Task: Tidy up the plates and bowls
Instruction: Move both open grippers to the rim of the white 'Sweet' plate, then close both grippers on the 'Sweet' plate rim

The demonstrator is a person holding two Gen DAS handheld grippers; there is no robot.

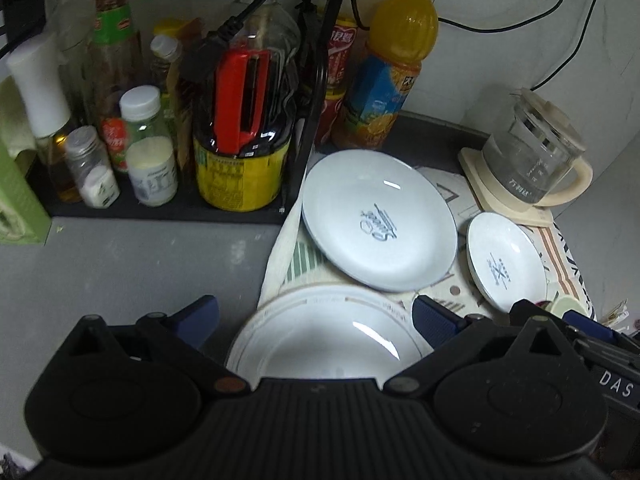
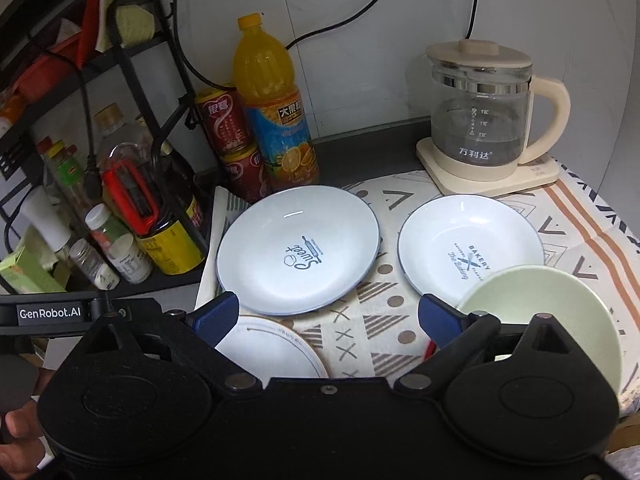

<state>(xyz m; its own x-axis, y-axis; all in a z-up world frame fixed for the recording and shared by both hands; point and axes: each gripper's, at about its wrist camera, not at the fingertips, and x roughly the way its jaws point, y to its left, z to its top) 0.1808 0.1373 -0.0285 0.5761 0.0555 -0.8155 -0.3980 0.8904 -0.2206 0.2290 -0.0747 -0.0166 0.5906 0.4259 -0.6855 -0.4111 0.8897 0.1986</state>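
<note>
Both hand-held grippers, left (image 1: 316, 316) and right (image 2: 328, 316), are hovering wide open and empty over the patterned cloth (image 2: 400, 200), where three plates (image 2: 298, 250) and a green bowl (image 2: 556, 312) are lying at frame centre, awaiting stacking.

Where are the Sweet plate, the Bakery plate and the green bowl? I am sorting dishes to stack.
Sweet plate (image 2: 298, 250): right wrist view, centre by the print.
Bakery plate (image 2: 452, 236): right wrist view, bare inner well.
green bowl (image 2: 560, 312): right wrist view, inside wall.
</note>
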